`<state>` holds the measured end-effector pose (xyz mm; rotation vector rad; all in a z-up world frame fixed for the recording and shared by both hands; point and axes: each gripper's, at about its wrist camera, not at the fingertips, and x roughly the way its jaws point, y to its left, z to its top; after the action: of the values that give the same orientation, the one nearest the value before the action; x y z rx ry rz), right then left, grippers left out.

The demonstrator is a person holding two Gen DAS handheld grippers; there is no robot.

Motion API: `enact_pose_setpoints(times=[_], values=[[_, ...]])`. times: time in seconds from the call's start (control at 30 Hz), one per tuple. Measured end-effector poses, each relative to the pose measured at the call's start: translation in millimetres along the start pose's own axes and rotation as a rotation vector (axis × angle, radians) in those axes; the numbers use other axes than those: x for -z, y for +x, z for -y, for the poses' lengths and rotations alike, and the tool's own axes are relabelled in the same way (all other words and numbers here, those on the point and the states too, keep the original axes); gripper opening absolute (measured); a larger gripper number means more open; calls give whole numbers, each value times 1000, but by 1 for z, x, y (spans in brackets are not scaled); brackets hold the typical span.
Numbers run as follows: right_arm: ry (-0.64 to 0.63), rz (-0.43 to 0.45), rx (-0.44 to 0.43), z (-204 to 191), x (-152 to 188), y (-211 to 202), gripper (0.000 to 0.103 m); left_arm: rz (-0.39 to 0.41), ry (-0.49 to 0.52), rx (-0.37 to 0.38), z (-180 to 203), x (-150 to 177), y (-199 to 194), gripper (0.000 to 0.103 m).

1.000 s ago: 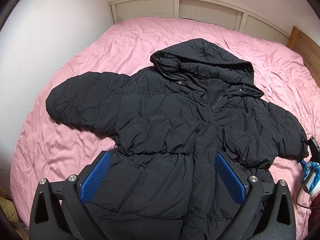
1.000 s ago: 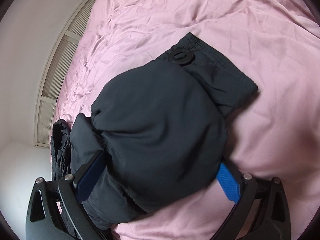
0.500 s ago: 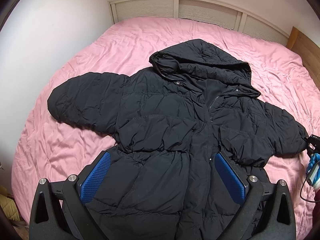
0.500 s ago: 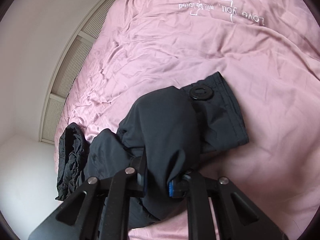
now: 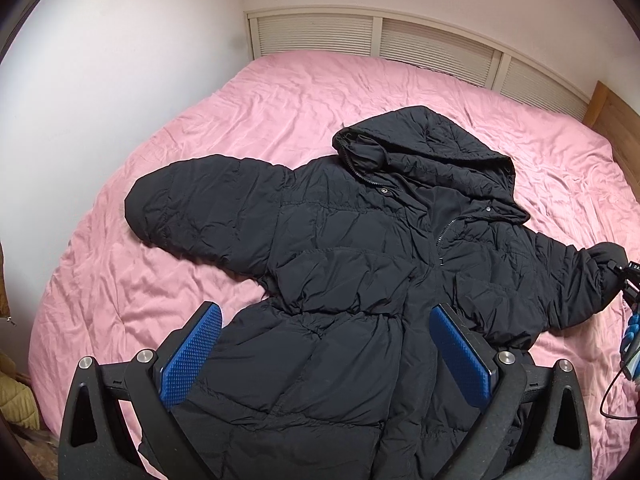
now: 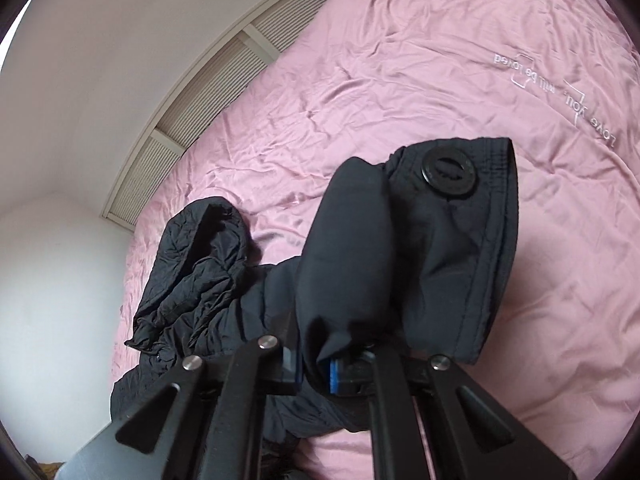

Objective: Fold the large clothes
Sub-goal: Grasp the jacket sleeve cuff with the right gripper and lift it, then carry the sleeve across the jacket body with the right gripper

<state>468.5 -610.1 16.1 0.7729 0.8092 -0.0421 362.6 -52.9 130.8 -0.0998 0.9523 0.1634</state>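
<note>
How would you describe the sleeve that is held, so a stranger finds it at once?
On the pink bed lies a black hooded jacket. Its held sleeve is pinched in the right gripper. Unlike the other sleeve, it shows a cuff with a round black button.

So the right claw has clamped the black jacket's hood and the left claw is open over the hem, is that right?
Not the hood. The right wrist view shows the right claw clamped on the jacket's sleeve near its cuff; the hood lies untouched. The left claw is open over the hem.

The left wrist camera looks down from the foot of the bed [image 5: 280,92] across the whole jacket [image 5: 340,280], while the right wrist camera sits close on its sleeve [image 6: 400,260], both sharing the hood [image 6: 200,264].
</note>
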Motion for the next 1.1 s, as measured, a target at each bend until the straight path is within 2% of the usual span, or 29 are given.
enact_pose_setpoints(times=[0.17, 0.23, 0.3, 0.5, 0.63, 0.73, 0.87, 1.1], values=[[-75, -9, -53, -65, 22, 0, 8, -9, 22, 55, -20, 5, 14, 101], [-107, -23, -67, -93, 34, 2, 8, -26, 11, 81, -32, 5, 19, 97], [-142, -40, -88, -123, 46, 6, 8, -28, -1, 99, -46, 3, 21, 97], [-270, -95, -119, -212, 88, 28, 8, -41, 22, 82, -91, -7, 30, 97], [-351, -146, -113, -257, 121, 54, 8, -36, 3, 56, -125, -10, 36, 97], [-387, -186, -108, -282, 146, 77, 8, -40, -5, 35, -144, -8, 41, 97], [-452, -232, -57, -306, 180, 108, 8, -52, -15, 9, -168, -5, 49, 97], [-511, -301, 16, -303, 226, 147, 8, -88, -49, -23, -198, 7, 66, 97]])
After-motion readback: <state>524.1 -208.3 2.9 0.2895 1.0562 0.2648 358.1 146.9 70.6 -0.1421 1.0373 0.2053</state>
